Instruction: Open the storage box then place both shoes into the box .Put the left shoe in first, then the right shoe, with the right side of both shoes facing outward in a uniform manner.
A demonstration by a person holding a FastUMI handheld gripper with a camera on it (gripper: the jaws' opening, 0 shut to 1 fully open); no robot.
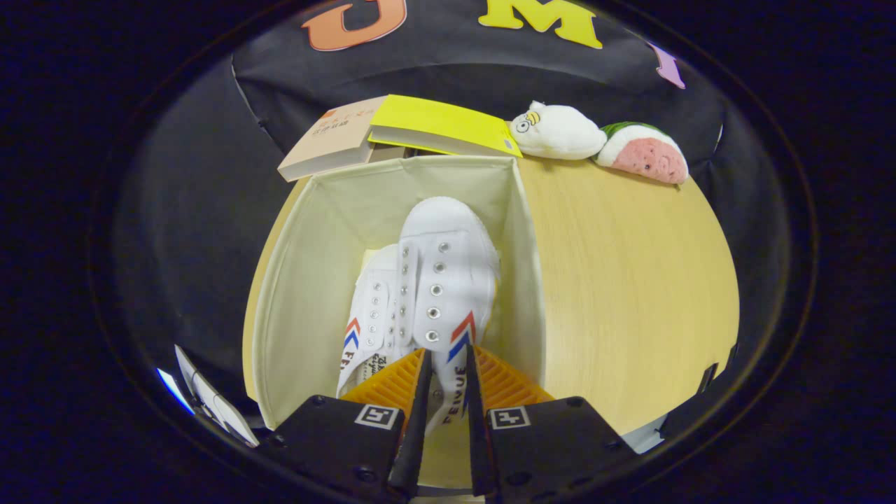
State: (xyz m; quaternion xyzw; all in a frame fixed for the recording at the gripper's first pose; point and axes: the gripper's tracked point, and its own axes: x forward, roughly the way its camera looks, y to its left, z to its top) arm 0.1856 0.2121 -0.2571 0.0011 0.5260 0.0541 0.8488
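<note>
Gripper view puts us right over the action: the hand-held gripper (446, 378) points down and forward into the storage box (308, 238), its two fingers drawn close together with the heel end of the upper shoe (448, 280) pinched between them. Both fingers look pressed against that shoe's rear, so I'd call this a firm hold, not a hover.

Moving outward, at about 10 o'clock from the fingertips a second shoe (371, 308) lies deeper in the box, tucked beside and partly under the held one. Both have their toes pointing away toward 12 o'clock, lace eyelets up, striped side marks showing. The box is open, its fabric walls standing, no lid visible.

So my read on progress: box opened, first shoe in, second shoe lowered inside but not yet released. What's left looks like settling it, opening the fingers and pulling out. Whether the sides face the required way I can't tell from this angle.

Farther out, the box stands on a wooden tabletop (630, 280). At 12 o'clock beyond the box lie two books (392, 129), and toward 1 o'clock two plush toys (602, 140) rest at the tabletop's far edge.
</note>
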